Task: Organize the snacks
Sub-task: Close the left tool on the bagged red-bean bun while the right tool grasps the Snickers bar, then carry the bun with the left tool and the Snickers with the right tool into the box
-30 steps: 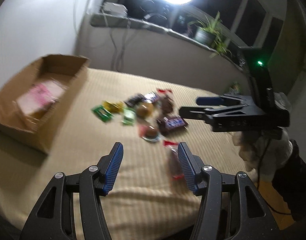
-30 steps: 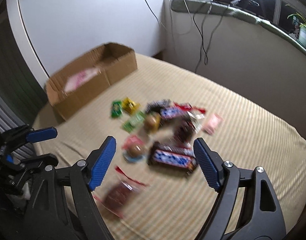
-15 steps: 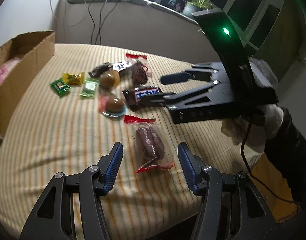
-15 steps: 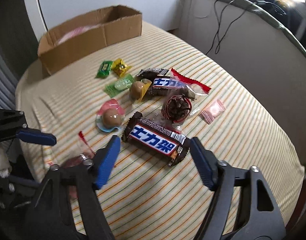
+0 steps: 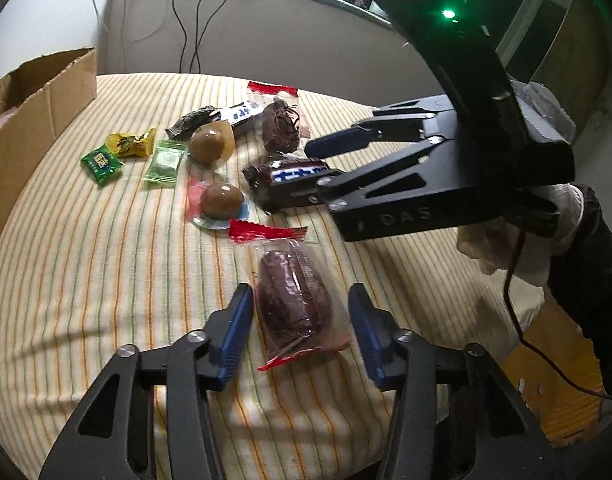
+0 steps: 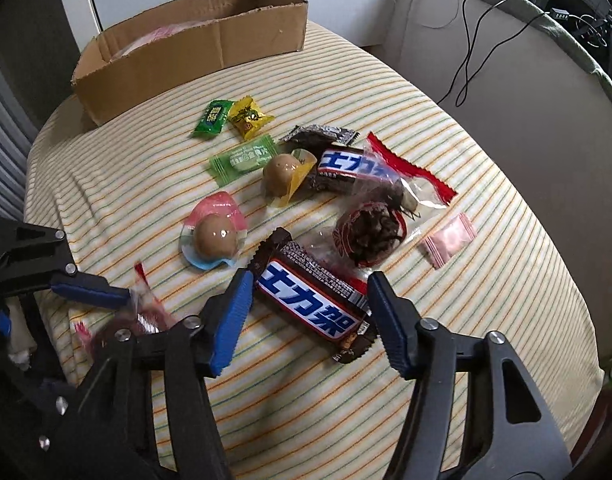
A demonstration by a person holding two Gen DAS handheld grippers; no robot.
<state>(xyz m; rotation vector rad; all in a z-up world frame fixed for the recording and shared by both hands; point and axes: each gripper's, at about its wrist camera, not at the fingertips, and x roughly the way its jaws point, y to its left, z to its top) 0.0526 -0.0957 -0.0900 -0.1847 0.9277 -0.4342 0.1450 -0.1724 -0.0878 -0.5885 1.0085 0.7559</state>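
Observation:
A clear red-edged packet with a dark purple-brown snack (image 5: 293, 300) lies on the striped cloth between the blue pads of my left gripper (image 5: 299, 320). Its jaws are closing, and a thin gap still shows at each pad. In the right wrist view a Snickers bar (image 6: 310, 304) lies slantwise between the pads of my right gripper (image 6: 310, 300). These jaws are closing too, and the pads are not seen pressing the wrapper. The left wrist view shows the right gripper (image 5: 318, 166) over the same bar (image 5: 289, 176). A blue finger (image 6: 89, 290) of the left gripper shows at the left.
A cardboard box (image 6: 185, 52) stands at the far left with pink packets inside. Loose snacks lie mid-cloth: green candy (image 6: 213, 118), yellow candy (image 6: 247, 116), two wrapped brown eggs (image 6: 215, 236), a second Snickers bar (image 6: 346, 168), a pink sachet (image 6: 450, 244). A gloved hand (image 5: 518, 248) holds the right gripper.
Both grippers have come down closer to the cloth and their jaws have narrowed. The purple-brown packet now sits between the left pads, and the Snickers bar between the right pads.

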